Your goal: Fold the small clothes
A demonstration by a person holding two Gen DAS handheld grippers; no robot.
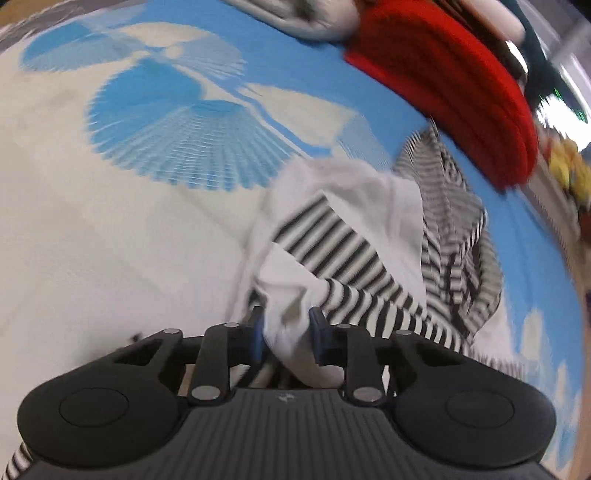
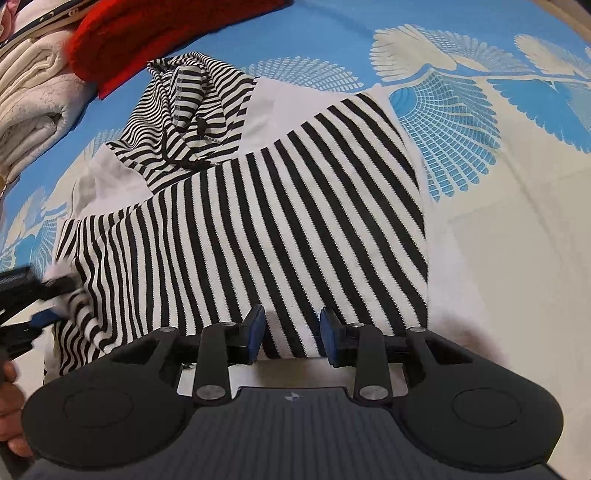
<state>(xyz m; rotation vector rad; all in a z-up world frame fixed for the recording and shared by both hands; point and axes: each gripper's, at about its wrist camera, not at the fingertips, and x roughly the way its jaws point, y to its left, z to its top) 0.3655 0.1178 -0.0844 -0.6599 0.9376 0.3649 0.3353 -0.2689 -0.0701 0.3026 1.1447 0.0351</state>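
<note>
A: Left wrist view: the left gripper (image 1: 286,338) has its jaws pinched on a white edge of the striped shirt (image 1: 332,240), which lies on the bedsheet (image 1: 110,240).

B: Right wrist view: the right gripper (image 2: 291,334) straddles the hem with its jaws half open, gripping nothing. The shirt looks soft and light; corners look like the best holds.

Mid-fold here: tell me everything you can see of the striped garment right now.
The striped garment is a black-and-white knit top with plain white panels, partly folded and rumpled on the blue-and-cream patterned bedspread. Its finer-striped section is bunched at the far end near the red knit item. The left gripper is clamped on a white fold at one edge. The right gripper has its jaws apart around the near striped hem, with fabric between them.
</note>
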